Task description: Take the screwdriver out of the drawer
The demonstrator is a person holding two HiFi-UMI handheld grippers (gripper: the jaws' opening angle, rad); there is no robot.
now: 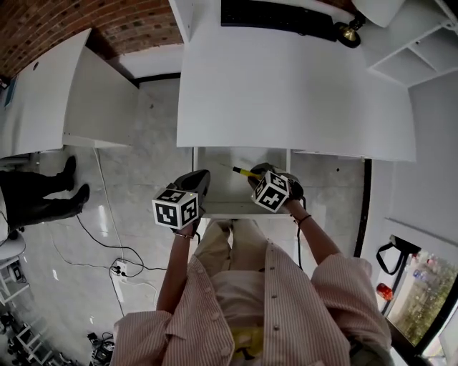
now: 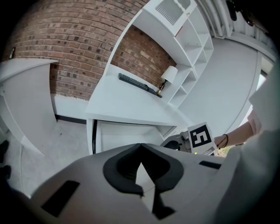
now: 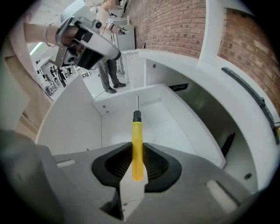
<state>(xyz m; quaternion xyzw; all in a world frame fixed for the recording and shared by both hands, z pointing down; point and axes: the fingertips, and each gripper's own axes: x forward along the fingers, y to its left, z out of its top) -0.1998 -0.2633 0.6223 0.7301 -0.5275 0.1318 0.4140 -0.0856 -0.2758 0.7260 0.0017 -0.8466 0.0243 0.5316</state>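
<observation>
The screwdriver (image 1: pixel 245 172) has a yellow handle and a thin metal shaft. My right gripper (image 1: pixel 256 176) is shut on the handle and holds it above the open white drawer (image 1: pixel 237 209). In the right gripper view the screwdriver (image 3: pixel 137 146) stands between the black pads, its shaft pointing away over the drawer's floor (image 3: pixel 170 129). My left gripper (image 1: pixel 202 177) hangs at the drawer's left front corner with its jaws together and nothing in them. It shows in the right gripper view as the left gripper (image 3: pixel 89 43). The right gripper's marker cube (image 2: pixel 201 136) shows in the left gripper view.
The drawer sits under a white desk (image 1: pixel 286 93) with a dark keyboard (image 1: pixel 275 16) and a small lamp (image 1: pixel 348 32). White shelves (image 1: pixel 422 50) stand at the right. A person's legs (image 1: pixel 43 194) stand at the left, with cables (image 1: pixel 114 250) on the floor.
</observation>
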